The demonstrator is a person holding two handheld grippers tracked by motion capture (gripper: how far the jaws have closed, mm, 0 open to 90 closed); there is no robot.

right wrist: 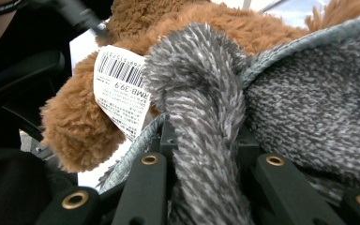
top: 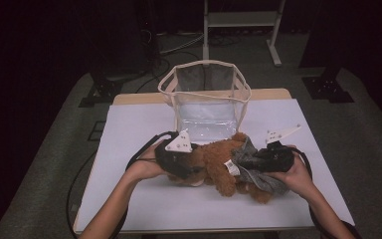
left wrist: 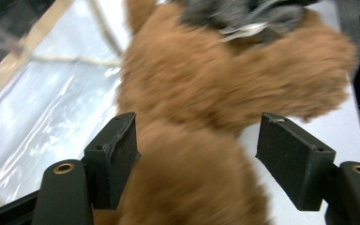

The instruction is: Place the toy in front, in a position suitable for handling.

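A brown plush toy (top: 213, 162) lies on the white table (top: 139, 124), wearing a grey knitted garment (top: 251, 162) at its right end. My left gripper (top: 190, 167) is at the toy's left end. In the left gripper view it (left wrist: 201, 159) stands open, its two jaws apart on either side of the brown fur (left wrist: 206, 93). My right gripper (top: 264, 160) is at the garment. In the right gripper view it (right wrist: 201, 150) is shut on a fold of the grey knit (right wrist: 201, 108). A white barcode label (right wrist: 122, 89) hangs from the toy.
A clear plastic bag with beige trim (top: 205, 63) stands open just behind the toy, at the table's far middle. A white frame's legs (top: 206, 30) stand on the floor beyond. Cables trail from both grippers toward the front edge.
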